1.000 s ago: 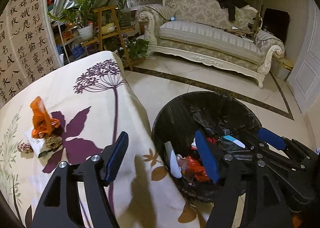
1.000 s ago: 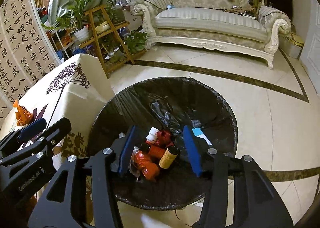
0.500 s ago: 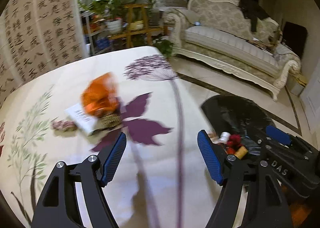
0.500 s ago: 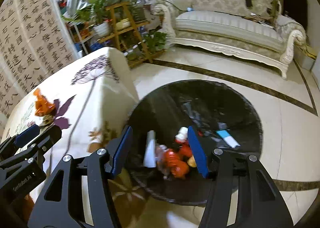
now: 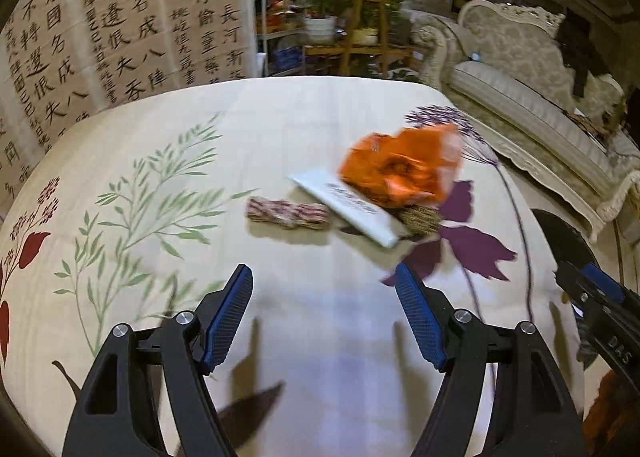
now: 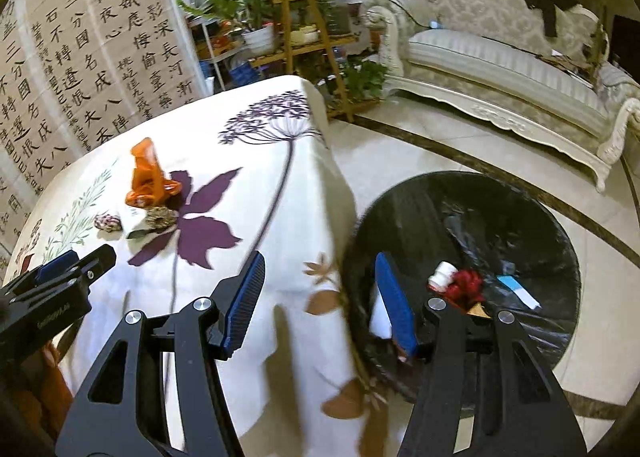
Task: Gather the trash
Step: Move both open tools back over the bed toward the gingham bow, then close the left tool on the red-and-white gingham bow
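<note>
Two views follow, left wrist camera first. From the left wrist, the left tool hovers low over a worktop draped in a cream floral cloth, its blue-padded fingers spread wide and holding nothing. Bare cloth lies between the fingers and ahead of them. Beyond the tips, near the worktop's right side, sits a small cluster of trash: an orange plastic bag resting on a white card, a tan wad touching the card's right end, and a pinkish wad just left of it. The worktop's rounded far edge drops off before a calligraphy screen and plant shelves. At the right border, part of the right tool shows.

From the right wrist, the right tool is also spread open and empty, straddling the worktop's near corner, where the cloth hangs down, and the rim of a black-lined trash bin standing on the tiled floor just beside the worktop. Discarded items lie inside the bin. Open floor stretches beyond it to a sofa.
</note>
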A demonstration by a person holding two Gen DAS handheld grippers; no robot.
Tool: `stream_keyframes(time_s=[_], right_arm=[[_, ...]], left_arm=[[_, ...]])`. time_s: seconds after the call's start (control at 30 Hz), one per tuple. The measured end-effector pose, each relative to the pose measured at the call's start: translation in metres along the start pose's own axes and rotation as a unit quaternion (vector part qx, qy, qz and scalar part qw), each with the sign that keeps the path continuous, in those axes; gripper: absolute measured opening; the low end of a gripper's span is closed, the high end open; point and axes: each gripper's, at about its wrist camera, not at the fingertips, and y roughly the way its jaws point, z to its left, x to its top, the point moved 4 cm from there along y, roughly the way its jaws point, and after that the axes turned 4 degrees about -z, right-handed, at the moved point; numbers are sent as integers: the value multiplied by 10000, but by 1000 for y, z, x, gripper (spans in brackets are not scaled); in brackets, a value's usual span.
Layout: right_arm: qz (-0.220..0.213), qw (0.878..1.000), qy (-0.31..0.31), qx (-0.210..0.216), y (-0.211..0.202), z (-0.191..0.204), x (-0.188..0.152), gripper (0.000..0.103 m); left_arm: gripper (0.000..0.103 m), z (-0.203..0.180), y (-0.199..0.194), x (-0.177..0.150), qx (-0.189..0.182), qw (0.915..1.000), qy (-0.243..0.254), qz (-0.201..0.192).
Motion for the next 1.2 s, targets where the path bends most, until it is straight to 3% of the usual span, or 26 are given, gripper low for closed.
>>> stream_keyframes(time_s=[0.47, 0.97, 1.2], right_arm=[[70, 9999, -87, 98, 12, 16, 7, 57], [139, 9998, -40, 124, 20, 16, 10, 57], [138, 9998, -37, 122, 20, 15, 11, 57]], left_arm=[[71, 22, 33, 16, -12, 9991, -287, 325], [71, 28, 46, 28, 23, 9995, -190, 267], [57, 31, 41, 25, 56, 9997, -108, 213]])
